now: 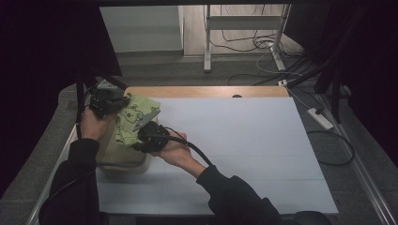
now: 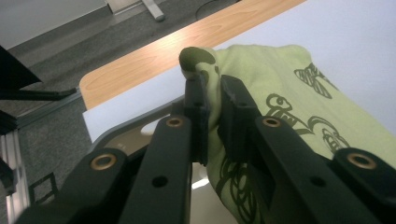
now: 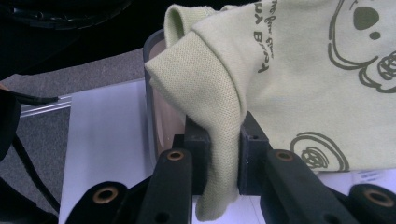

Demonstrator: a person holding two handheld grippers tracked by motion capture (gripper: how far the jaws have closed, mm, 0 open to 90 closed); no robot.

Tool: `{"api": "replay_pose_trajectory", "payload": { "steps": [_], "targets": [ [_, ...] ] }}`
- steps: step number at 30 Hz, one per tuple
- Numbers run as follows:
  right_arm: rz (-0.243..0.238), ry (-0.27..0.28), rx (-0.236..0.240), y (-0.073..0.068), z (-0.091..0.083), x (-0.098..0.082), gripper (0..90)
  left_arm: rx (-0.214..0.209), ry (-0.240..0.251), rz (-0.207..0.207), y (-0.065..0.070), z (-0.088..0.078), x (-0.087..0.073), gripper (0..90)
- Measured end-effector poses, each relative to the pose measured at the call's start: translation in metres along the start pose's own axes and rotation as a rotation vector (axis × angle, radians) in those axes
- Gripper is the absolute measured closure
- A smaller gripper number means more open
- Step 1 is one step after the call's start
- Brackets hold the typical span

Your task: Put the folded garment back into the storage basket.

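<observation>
A light green garment (image 1: 130,118) with dark printed drawings hangs over a beige bin (image 1: 123,157) at the table's left edge. My left gripper (image 1: 109,101) is shut on the garment's far end; in the left gripper view the green cloth (image 2: 289,100) is pinched between the black pads (image 2: 198,100). My right gripper (image 1: 146,137) is shut on the near side; in the right gripper view a ribbed hem (image 3: 219,140) of the garment (image 3: 308,70) is clamped between the pads and hangs below them. The bin's rim (image 3: 150,98) shows behind the hem.
A pale blue-white mat (image 1: 244,145) covers the table, with a wooden strip (image 1: 206,91) along the far edge. Beyond it stand a metal frame (image 1: 244,33) and loose cables (image 1: 263,44) on the floor. A power strip (image 1: 321,118) lies right of the table.
</observation>
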State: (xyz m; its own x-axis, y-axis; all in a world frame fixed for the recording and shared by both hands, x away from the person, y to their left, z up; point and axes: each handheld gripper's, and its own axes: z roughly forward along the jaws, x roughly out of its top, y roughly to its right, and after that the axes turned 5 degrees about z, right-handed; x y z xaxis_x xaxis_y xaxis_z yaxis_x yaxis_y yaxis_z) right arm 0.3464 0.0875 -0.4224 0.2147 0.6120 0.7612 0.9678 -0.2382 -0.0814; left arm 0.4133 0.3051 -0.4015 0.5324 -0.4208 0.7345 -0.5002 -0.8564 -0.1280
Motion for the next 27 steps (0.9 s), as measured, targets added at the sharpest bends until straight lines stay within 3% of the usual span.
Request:
{"api": "replay_pose_trajectory", "payload": {
  "steps": [14, 27],
  "targets": [
    [-0.013, -0.017, 0.003, -0.008, 0.021, 0.006, 77.6, 0.01, -0.01, -0.028, -0.011, -0.001, -0.018, 82.0],
    [-0.013, -0.042, -0.005, -0.009, 0.035, 0.0, 77.5, 0.005, -0.024, -0.049, -0.015, 0.01, -0.031, 82.0]
  ]
}}
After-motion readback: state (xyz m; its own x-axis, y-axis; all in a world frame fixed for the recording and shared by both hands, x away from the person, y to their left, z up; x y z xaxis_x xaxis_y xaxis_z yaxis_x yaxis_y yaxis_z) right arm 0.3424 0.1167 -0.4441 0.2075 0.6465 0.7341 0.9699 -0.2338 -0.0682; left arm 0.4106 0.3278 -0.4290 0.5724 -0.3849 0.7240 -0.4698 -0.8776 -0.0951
